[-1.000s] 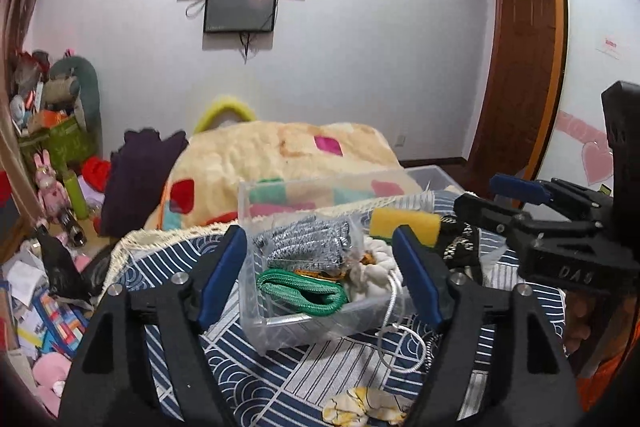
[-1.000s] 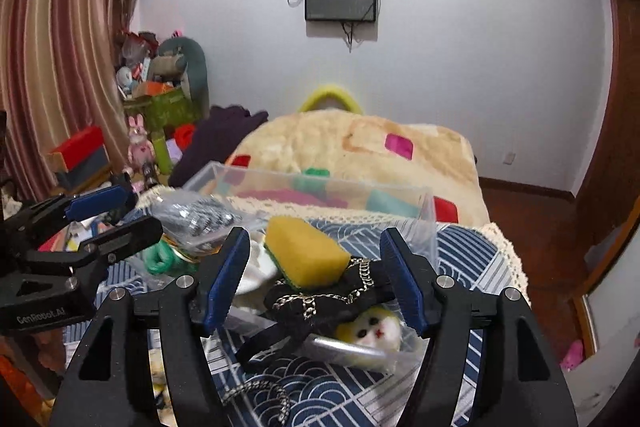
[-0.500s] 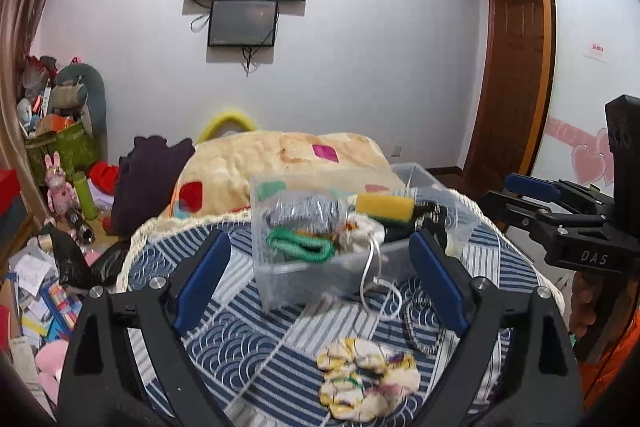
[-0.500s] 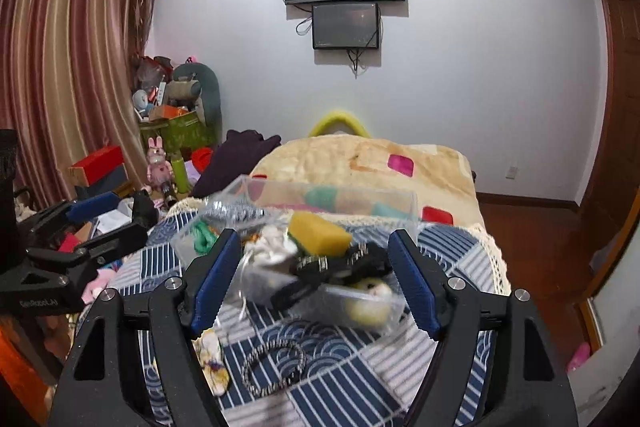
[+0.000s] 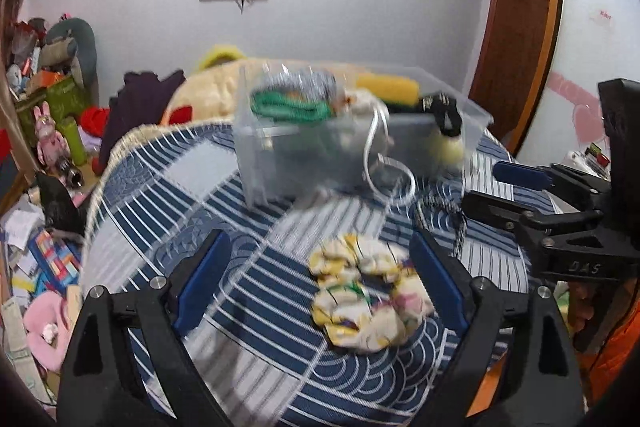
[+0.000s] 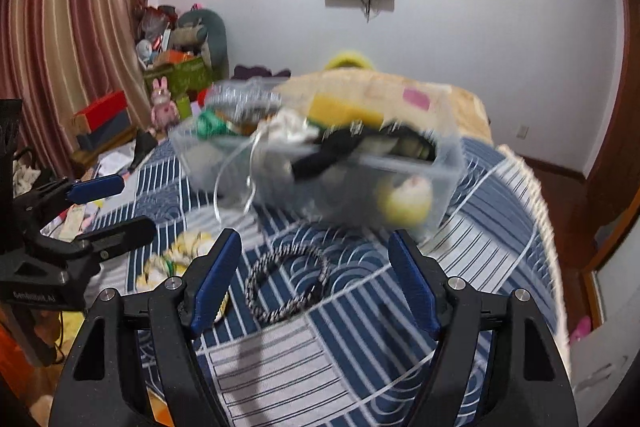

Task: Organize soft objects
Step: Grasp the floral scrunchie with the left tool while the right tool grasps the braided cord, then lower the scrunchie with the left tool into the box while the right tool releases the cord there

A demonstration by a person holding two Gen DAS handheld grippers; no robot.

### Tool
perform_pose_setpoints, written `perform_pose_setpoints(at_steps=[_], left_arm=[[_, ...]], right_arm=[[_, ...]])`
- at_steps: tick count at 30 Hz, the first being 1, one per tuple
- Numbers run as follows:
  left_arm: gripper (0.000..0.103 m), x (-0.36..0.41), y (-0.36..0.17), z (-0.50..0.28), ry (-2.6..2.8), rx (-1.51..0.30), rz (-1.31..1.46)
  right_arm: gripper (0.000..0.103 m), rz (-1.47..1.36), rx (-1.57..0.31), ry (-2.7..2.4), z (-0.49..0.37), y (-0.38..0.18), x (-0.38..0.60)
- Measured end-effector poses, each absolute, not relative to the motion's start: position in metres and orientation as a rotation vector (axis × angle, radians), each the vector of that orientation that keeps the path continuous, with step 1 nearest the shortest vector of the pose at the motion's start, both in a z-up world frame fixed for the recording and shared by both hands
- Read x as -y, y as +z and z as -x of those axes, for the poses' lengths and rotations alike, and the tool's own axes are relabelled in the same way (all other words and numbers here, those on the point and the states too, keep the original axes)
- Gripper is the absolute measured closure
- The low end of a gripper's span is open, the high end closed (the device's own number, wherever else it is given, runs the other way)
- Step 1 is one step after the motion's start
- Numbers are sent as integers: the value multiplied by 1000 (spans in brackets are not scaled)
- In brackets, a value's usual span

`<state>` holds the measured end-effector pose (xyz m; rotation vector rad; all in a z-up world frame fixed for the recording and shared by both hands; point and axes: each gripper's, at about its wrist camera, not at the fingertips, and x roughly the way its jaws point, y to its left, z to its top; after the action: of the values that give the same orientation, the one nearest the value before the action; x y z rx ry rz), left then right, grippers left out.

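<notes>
The left claw (image 5: 316, 287) hangs low over the near part of the table (image 5: 168, 195), jaws wide apart and empty, with the yellow floral scrunchie (image 5: 370, 297) lying on the cloth between its fingers, nearer the right one. The right claw (image 6: 314, 283) is likewise spread wide and holds nothing; a black-and-white braided band (image 6: 286, 287) lies between its fingers, close to the left one.

Farther back stands the clear bin (image 5: 360, 147), already heaped: a green cord (image 5: 294, 107), a silver bundle (image 5: 298, 83), a yellow sponge (image 5: 386, 89), a black strap (image 6: 340, 147) draped over the rim, and a white string (image 5: 384, 163) trailing down onto the table.

Judging by this, the step in hand is the pick-up of the last loose pieces, with most of the sorting done. The next move calls for each claw to sink until its fingers straddle its item, then shut. Both pieces are flat and limp, so the tips need to come right down to the cloth without pinching it. The frames are blurred, so exact clearances cannot be told.
</notes>
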<state>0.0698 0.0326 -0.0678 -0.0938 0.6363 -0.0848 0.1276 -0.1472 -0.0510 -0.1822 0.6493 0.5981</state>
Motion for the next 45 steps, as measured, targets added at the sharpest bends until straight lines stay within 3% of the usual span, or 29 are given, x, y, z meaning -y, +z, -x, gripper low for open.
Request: perform_pose_setpoints(at_steps=[5,11,17,20,23,29,45], left_arm=[[14,-27,-86,-69,-102,-671,105],[31,-21,-101,-74,-127,-723,121],[56,-19,-104,-75,-172,-726,142],[76,-21,-104,-74,-176,-728,153],[86,-24,-103,-71,-172,-724,168],[90,-28,-89,-60,-140,-664,149],[90,-46,-9,-55,-83,-411,141]], right_arm=[[30,162,-726,633,-130,-72,143],[30,171,-765,637,-129,-85,139],[56,247,-722,600,-121,-86,132],[75,269,-707,586,-120,-86,133],[89,248,-710,586,-122,-84,138],[93,191,-711,590,-123,-78,152],[93,148,-524,536,-112,-16,177]])
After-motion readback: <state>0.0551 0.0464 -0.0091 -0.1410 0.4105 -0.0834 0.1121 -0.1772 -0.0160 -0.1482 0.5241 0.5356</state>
